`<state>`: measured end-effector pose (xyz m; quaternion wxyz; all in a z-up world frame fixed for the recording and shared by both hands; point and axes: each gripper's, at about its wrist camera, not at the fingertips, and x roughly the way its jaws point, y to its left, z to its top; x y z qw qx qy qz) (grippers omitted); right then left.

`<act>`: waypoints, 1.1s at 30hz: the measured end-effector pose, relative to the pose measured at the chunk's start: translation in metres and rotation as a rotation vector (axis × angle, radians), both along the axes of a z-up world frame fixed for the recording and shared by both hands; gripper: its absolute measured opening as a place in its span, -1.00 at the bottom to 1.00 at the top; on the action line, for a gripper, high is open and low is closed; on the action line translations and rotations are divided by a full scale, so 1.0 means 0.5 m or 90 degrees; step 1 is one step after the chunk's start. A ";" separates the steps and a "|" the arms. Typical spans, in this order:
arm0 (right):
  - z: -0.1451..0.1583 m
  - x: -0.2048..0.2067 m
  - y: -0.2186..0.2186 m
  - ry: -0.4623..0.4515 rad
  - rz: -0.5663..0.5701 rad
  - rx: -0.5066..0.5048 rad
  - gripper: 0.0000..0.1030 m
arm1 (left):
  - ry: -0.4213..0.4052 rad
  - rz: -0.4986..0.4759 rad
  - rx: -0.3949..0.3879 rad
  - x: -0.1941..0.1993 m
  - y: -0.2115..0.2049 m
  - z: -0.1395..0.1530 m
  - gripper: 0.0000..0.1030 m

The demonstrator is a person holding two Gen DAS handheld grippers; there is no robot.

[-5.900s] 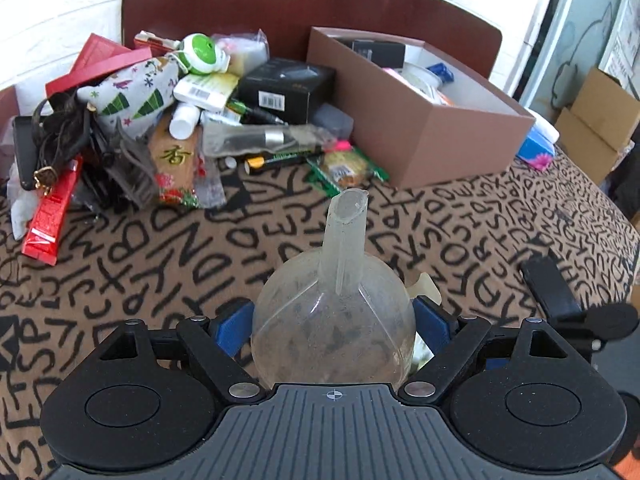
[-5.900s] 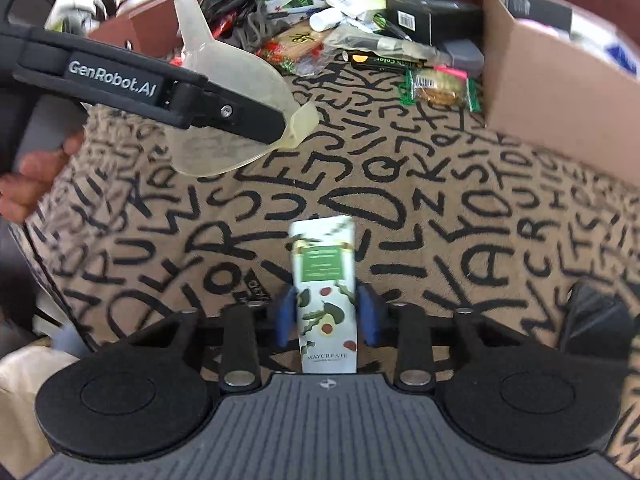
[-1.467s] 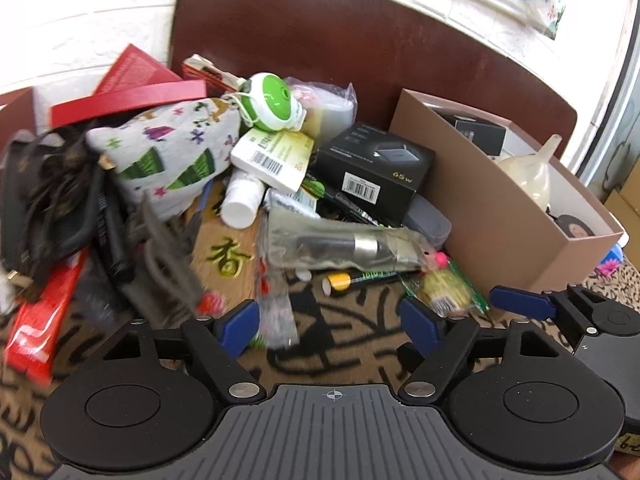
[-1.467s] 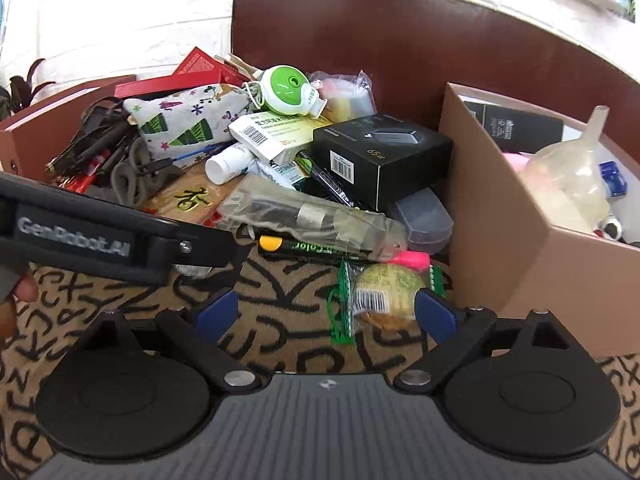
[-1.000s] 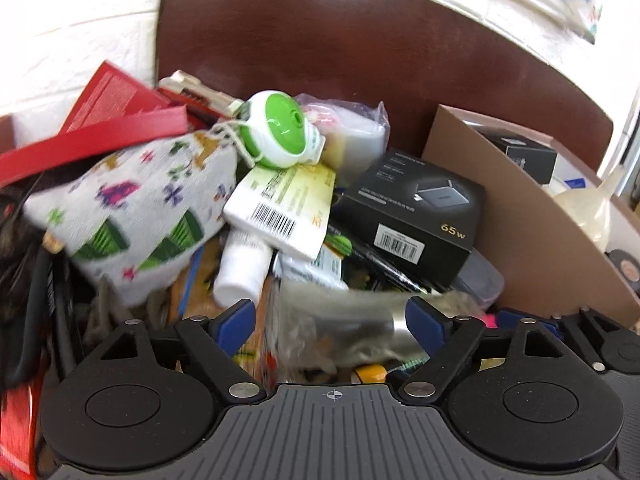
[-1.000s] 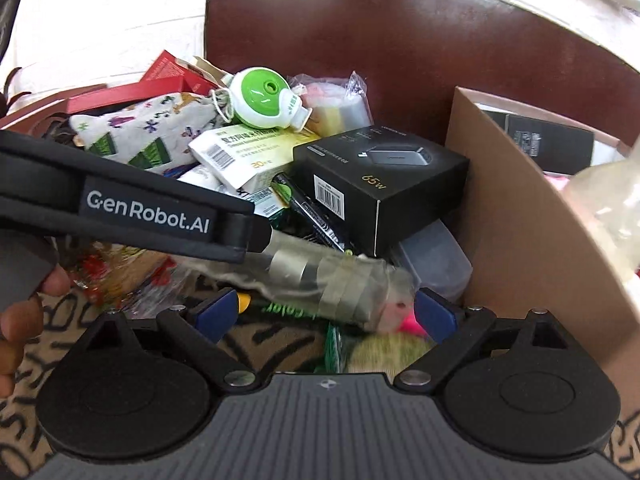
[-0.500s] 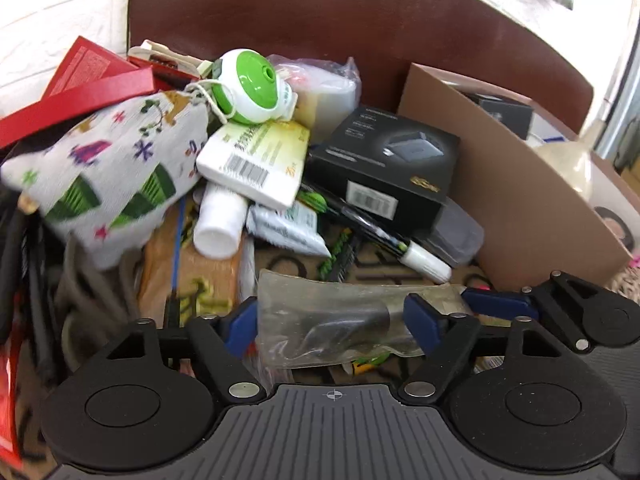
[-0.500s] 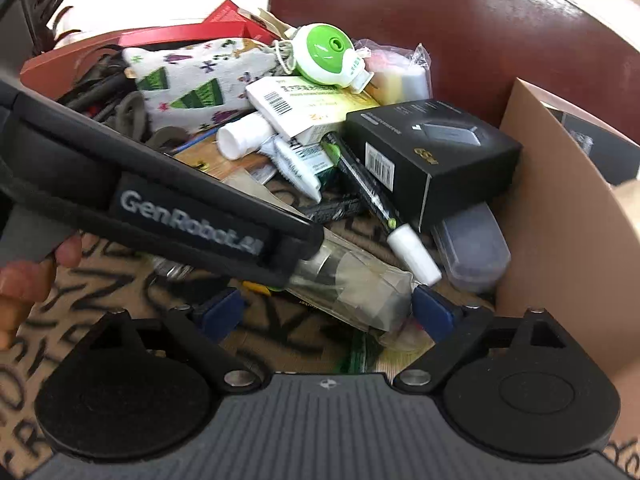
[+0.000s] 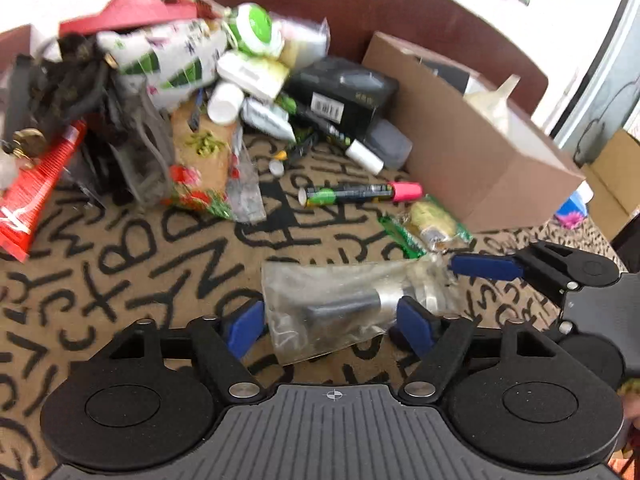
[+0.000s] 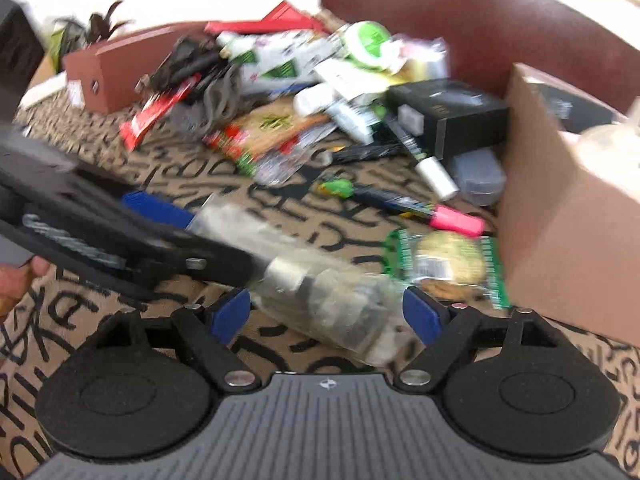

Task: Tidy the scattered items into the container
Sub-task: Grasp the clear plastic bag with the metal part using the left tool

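Left hand-held gripper (image 9: 330,322) clamped on a clear plastic bag (image 9: 344,304) with a dark-handled, metal-collared tool inside, lifted off the bench (image 9: 120,272), apparently so as to be carried across to the box. Farther left on the letter-patterned cloth, a red packet (image 9: 32,188) with white lettering too blurred to read, beside tangled dark straps and a tree-printed pouch (image 9: 168,56). Toward the middle, a snack pack with green characters, a white bottle, a black carton (image 9: 340,92) showing a barcode sticker, its other print illegible. Next rightward, a marker with a pink cap (image 9: 360,193) and a green-edged wrapped biscuit (image 9: 430,224), both loose on the cloth just before the box. Right hand-held gripper (image 10: 326,314) with fingers apart, nothing gripped, the bag's end lying between them, perhaps ready to steady it. At the far right, the cardboard box (image 9: 480,160), open-topped, a pale funnel already inside. Much clutter left to move.
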<state>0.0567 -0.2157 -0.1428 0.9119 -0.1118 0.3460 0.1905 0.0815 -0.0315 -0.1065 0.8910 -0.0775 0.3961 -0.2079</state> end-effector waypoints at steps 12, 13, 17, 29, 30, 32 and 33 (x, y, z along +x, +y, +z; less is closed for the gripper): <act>-0.013 -0.019 -0.048 0.064 -0.018 -0.018 0.22 | -0.040 -0.097 0.029 0.060 -0.056 0.013 0.74; -0.014 -0.021 -0.050 0.065 -0.022 -0.004 0.22 | -0.032 -0.098 0.037 0.066 -0.062 0.004 0.74; -0.014 -0.008 -0.046 0.052 -0.052 0.010 0.13 | 0.022 -0.101 0.052 0.072 -0.059 -0.028 0.74; -0.011 0.003 -0.082 0.047 -0.195 0.112 0.14 | 0.036 -0.096 0.026 -0.015 -0.028 -0.032 0.58; -0.007 0.000 -0.087 0.053 -0.205 0.130 0.18 | 0.030 -0.089 0.033 -0.015 -0.031 -0.032 0.50; -0.001 0.001 -0.088 0.070 -0.204 0.170 0.18 | 0.018 -0.083 0.054 -0.019 -0.040 -0.031 0.37; 0.000 0.004 -0.082 0.083 -0.196 0.183 0.19 | 0.013 -0.082 0.059 -0.019 -0.046 -0.031 0.30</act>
